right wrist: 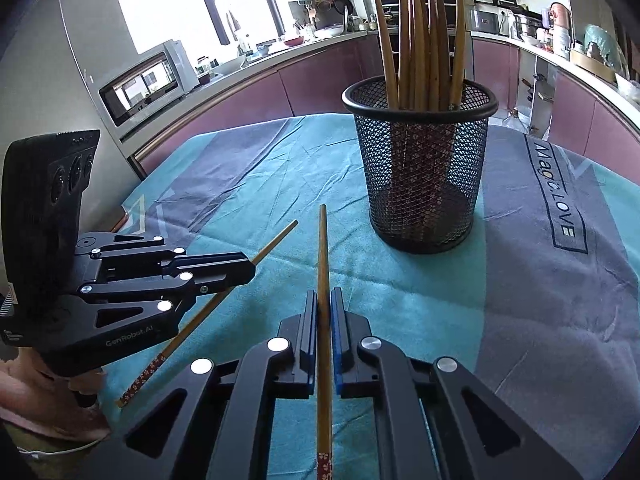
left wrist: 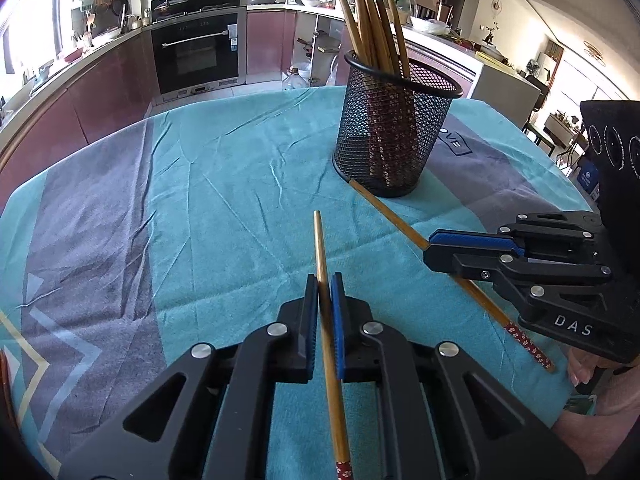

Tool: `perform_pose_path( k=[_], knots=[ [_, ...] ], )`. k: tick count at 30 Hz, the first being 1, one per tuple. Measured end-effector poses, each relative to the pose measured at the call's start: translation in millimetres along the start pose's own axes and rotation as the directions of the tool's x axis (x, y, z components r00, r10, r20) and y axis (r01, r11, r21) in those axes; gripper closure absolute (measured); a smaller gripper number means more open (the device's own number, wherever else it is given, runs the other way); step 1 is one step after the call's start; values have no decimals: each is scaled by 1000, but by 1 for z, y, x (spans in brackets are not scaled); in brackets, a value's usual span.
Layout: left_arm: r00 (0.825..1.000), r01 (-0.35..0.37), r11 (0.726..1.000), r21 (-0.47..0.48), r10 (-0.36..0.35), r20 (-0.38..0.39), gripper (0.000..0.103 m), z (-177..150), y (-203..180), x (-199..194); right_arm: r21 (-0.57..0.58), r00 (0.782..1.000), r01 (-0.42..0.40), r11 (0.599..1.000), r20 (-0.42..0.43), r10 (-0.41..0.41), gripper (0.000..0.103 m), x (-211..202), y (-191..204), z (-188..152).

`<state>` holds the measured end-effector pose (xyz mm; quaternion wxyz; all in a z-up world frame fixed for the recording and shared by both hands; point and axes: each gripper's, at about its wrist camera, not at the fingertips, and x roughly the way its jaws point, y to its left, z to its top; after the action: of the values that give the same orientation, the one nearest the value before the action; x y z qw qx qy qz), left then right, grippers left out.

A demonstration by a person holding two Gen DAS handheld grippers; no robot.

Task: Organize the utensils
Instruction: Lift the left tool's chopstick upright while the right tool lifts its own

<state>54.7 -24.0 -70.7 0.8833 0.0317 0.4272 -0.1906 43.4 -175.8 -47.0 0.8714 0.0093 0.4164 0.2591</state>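
Note:
A black mesh cup (left wrist: 394, 128) holding several wooden chopsticks (left wrist: 370, 12) stands on the teal tablecloth; it also shows in the right wrist view (right wrist: 420, 168). My left gripper (left wrist: 324, 280) is shut on a chopstick (left wrist: 320, 240) with a red patterned end, its tip pointing toward the cup. My right gripper (right wrist: 324, 296) is shut on another chopstick (right wrist: 322, 248), tip toward the cup. In the left wrist view the right gripper (left wrist: 434, 246) enters from the right, clamped on its chopstick (left wrist: 390, 214). In the right wrist view the left gripper (right wrist: 250, 268) enters from the left, clamped on its chopstick (right wrist: 276, 242).
The table is covered by a teal and grey cloth (left wrist: 200, 200) with printed lettering (right wrist: 560, 196). Kitchen counters, an oven (left wrist: 198, 52) and a microwave (right wrist: 144, 84) stand beyond the table's far edge.

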Motion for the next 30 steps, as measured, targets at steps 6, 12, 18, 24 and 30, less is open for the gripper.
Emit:
perform_pose_path(
  k=[6,12,18,24,30],
  knots=[
    [1000,9,1000,-2,-9,15,96,2,-1,-7,11,1000,-17,1000,23,17,98,-9,-1,2],
    [999,24,1000,-6,-23,27,96,4,-2,-13,15,999,-28,1000,47,27,98,-19,-3,4],
    [998,36,999,-11,-36,44,96,7,-2,-21,15,996,-33,999,79,32,98,-27,-1,7],
    [995,75,997,-27,-73,70,96,11,1,-33,17,994,-37,999,105,35,98,-33,2,10],
    [991,95,995,-32,-91,94,96,14,5,-45,16,991,-41,999,130,38,98,-40,1,12]
  ],
)
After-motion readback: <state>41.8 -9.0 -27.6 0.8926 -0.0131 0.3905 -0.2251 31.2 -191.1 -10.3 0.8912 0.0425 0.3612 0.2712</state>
